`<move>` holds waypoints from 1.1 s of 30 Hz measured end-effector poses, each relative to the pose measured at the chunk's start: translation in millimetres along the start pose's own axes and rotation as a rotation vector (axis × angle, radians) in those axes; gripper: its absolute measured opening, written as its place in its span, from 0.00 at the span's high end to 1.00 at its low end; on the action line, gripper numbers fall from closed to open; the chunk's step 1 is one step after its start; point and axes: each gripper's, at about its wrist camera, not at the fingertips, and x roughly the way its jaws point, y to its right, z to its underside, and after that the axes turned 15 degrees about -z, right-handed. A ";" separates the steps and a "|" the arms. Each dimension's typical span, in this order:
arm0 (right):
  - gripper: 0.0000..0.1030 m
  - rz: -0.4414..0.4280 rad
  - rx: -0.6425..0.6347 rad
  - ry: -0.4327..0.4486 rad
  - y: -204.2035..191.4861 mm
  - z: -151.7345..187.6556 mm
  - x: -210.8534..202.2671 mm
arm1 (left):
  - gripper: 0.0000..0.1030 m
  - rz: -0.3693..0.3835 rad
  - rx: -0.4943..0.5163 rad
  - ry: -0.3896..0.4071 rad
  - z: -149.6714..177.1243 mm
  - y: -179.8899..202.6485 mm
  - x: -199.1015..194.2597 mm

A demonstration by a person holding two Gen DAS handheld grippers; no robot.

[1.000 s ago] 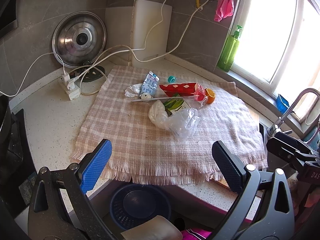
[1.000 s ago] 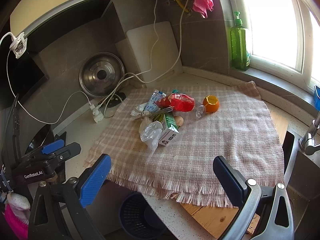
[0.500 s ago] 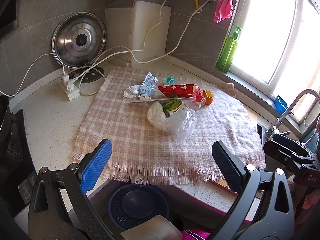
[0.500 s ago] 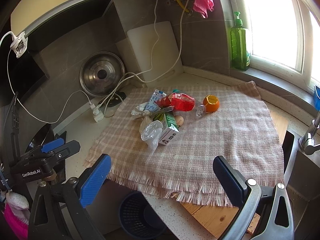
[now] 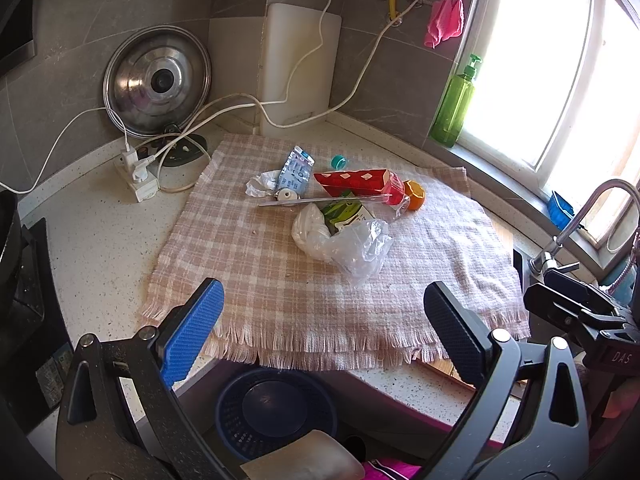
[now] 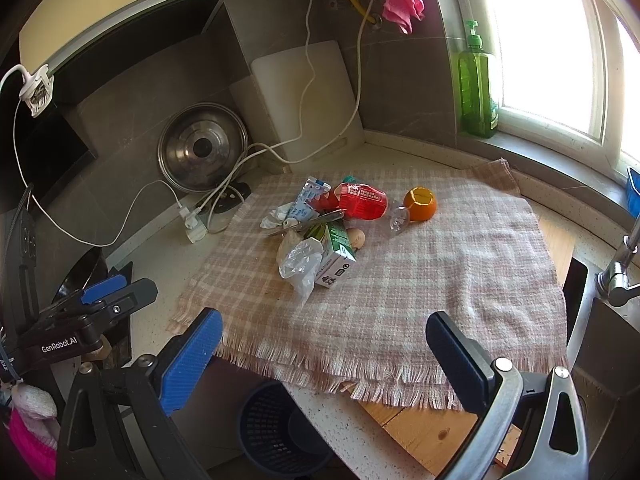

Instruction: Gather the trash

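A heap of trash lies on a pink checked cloth (image 5: 260,280) (image 6: 420,272): a clear plastic bag (image 5: 356,248) (image 6: 300,264), a green carton (image 6: 334,250), a red carton (image 5: 360,184) (image 6: 362,200), a blue-white pouch (image 5: 296,170), an orange peel cup (image 6: 419,203) and a crumpled tissue (image 5: 260,182). A dark blue basket (image 5: 276,412) (image 6: 280,428) stands on the floor below the counter edge. My left gripper (image 5: 324,332) is open above the cloth's near fringe. My right gripper (image 6: 324,340) is open too, holding nothing, well short of the heap.
A pot lid (image 5: 156,80), a white cutting board (image 5: 298,68) and a power strip with cables (image 5: 138,168) sit at the back left. A green soap bottle (image 6: 476,84) stands by the window. A tap (image 5: 576,220) and sink are at the right.
Both grippers have drifted slightly back from the heap; the trash has not moved and the jaws stay open.
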 end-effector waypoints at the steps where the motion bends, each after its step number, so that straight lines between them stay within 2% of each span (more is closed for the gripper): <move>1: 0.00 0.000 0.000 0.000 0.2 0.6 0.2 | 0.01 0.000 0.000 -0.001 -0.1 -0.9 0.3; 33: 0.00 0.004 0.013 -0.009 4.0 1.4 1.5 | 0.01 0.005 0.002 0.002 -3.7 6.9 -3.9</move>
